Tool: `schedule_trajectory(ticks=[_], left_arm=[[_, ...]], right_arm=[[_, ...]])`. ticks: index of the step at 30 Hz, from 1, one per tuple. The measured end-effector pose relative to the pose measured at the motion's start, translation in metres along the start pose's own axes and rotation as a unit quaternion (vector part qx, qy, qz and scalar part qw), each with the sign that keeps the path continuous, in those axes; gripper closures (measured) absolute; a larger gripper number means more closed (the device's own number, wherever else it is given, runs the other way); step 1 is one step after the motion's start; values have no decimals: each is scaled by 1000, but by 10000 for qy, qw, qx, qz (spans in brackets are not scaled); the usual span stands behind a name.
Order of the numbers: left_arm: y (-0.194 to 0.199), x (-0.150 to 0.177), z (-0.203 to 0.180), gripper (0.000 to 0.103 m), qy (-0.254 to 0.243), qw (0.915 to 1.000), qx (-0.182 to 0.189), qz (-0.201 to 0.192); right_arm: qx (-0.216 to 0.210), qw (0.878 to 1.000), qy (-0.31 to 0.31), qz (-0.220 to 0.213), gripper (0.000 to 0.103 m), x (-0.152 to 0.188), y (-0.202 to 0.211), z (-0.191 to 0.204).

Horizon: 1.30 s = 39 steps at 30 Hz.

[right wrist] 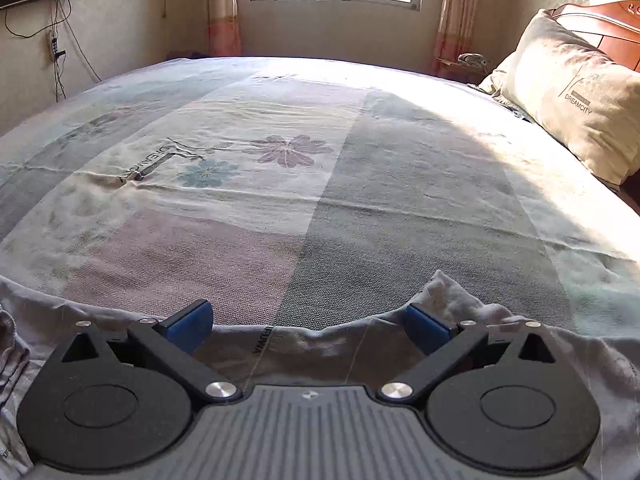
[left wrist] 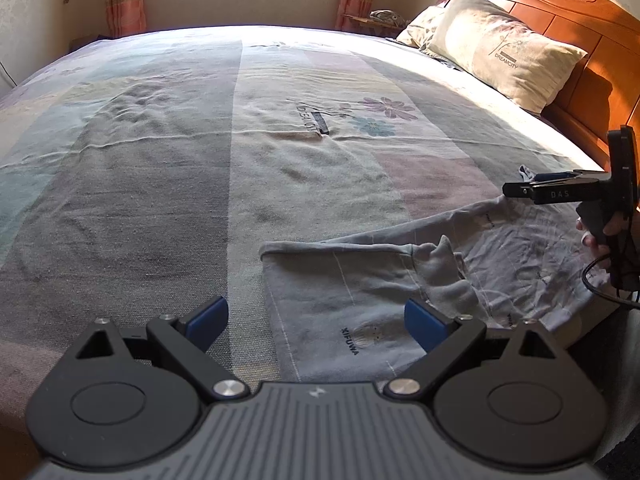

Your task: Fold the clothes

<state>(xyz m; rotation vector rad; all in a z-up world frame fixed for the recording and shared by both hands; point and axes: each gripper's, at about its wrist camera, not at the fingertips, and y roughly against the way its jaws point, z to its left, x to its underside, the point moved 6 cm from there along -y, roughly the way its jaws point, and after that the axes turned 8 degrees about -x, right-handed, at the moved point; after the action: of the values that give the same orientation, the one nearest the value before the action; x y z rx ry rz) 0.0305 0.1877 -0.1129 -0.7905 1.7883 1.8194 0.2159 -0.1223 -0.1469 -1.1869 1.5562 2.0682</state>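
— Two grippers, both with blue pads; what's the one on the left doing?

— That left gripper (left wrist: 316,324) is spread wide with nothing between its fingers, hovering over the left end of the pale grey-blue cotton garment (left wrist: 360,280), the end printed with small dark lettering.

— And where does that garment lie?

— Along the near edge of the bed, toward its right side, on the faded patchwork bedsheet with purple and teal flowers (left wrist: 200,160). It is partly folded, with a bunched grey cuff standing up in the middle.

— The other one?

— Further right, the right gripper (right wrist: 308,326) is likewise released, its jaws apart and holding nothing, low over the garment's far hem; a crumpled bit of cloth sits just beside its right pad. A person's hand (left wrist: 600,232) grips its handle.

— Beyond that?

— At the bed's right edge, a beige rectangular pillow (left wrist: 508,52) leans on the carved orange wooden headboard (left wrist: 580,20).
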Motion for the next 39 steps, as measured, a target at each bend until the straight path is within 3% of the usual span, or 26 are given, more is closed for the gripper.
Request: schedule_trajectory(ticks=[2, 5, 9, 13, 16, 20, 29, 35, 39], left_arm=[[-2, 1, 0, 8, -30, 10000, -41, 47], [-2, 2, 0, 8, -77, 9999, -108, 66], [4, -2, -4, 8, -161, 9998, -91, -7], [11, -4, -15, 8, -304, 9995, -40, -88], [14, -4, -28, 8, -470, 9988, 35, -92], [17, -2, -49, 8, -710, 9973, 185, -42], [16, -2, -113, 8, -1376, 9883, 662, 41], [-12, 3, -144, 8, -1694, 9817, 774, 406], [-24, 16, -146, 6, -1639, 9823, 589, 690]], right_arm=[[-55, 9998, -107, 170, 0, 3, -16, -5], [82, 9994, 256, 220, 0, 0, -21, 1], [-224, 9995, -25, 232, 0, -2, 9, 2], [-192, 9996, -78, 178, 0, 15, 49, 7], [-227, 9992, -28, 325, 0, 42, 75, 15], [-220, 9974, -107, 680, 0, 76, 79, 19], [108, 9973, -120, 714, 0, 90, 76, 22], [104, 9975, -111, 692, 0, 91, 77, 21], [105, 9976, -100, 678, 0, 91, 77, 21]])
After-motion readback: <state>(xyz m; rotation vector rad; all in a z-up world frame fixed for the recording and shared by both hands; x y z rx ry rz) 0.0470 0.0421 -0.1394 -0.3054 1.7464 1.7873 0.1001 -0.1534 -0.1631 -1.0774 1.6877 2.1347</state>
